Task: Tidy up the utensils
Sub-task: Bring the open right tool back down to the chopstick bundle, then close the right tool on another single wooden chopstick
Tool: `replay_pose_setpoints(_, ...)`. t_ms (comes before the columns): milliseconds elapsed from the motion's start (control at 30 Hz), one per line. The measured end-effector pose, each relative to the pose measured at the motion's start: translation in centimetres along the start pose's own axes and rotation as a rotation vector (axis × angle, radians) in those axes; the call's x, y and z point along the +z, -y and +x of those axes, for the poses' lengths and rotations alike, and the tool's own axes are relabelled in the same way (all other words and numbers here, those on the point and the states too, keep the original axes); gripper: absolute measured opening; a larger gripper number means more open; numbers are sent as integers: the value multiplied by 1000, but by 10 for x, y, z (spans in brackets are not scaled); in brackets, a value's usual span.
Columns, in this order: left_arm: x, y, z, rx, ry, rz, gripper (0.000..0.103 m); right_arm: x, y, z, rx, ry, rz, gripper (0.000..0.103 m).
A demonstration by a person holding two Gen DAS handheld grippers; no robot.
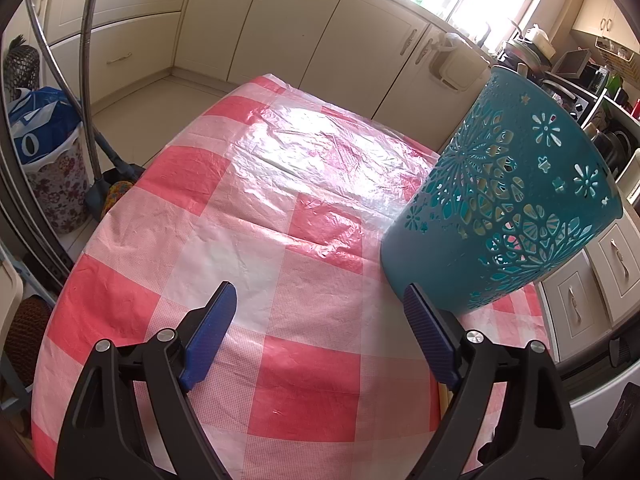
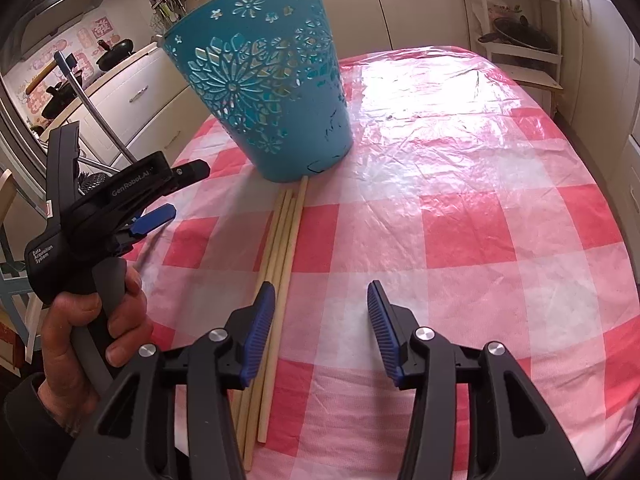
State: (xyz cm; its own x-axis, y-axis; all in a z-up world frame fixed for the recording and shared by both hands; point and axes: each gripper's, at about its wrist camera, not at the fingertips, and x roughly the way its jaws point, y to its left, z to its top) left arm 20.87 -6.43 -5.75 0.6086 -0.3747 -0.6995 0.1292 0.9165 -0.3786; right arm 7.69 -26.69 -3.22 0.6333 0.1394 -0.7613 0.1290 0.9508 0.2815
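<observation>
Nearest to me, my right gripper [image 2: 321, 300] hangs released over the surface [image 2: 460, 208], nothing between its blue pads. Just left of its left pad [image 2: 262, 320] lie the sticks [image 2: 280, 248], four or so pale wooden rods side by side on the red-and-white checked cloth; whether that pad brushes the nearest one I cannot tell from this angle. The sticks run away from me, and their far ends reach the foot of the basket [image 2: 272, 92], the longest one touching or almost touching it.

My left gripper [image 1: 320, 304] is released too, its pads wide apart with only bare cloth between them. Its right pad [image 1: 424, 320] sits just beside the basket's base [image 1: 500, 200]. From the right wrist view I see that left gripper [image 2: 160, 200] off to the left of the sticks, held in my hand [image 2: 92, 328] above the cloth's edge.

The basket stands upright on the surface, teal plastic with cut-out flower patterns, wider at the rim than at the foot. Beyond it the cloth lies bare and glossy, and past the surface's far edge run cream cabinets [image 1: 280, 28].
</observation>
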Motion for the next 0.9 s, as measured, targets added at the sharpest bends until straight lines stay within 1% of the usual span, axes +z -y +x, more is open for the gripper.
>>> replay_pose_setpoints(267,0,0,0,-2,1,-2,82,4,-21,9,-3,6,-68,49)
replay_pose_setpoints(533,0,0,0,-2,0,-1,82,5,-15,7,-16,14,-59,49)
replay_pose_setpoints(733,0,1,1,0,-2,3,83,10,-18,13,-14,14,-70,41)
replay_pose_setpoints(800,0,1,1,1,-2,4,83,13,-19,16,-24,10,-72,35)
replay_pose_setpoints(900,1,1,2,0,-4,7,83,18,-17,21,-47,5,-71,32)
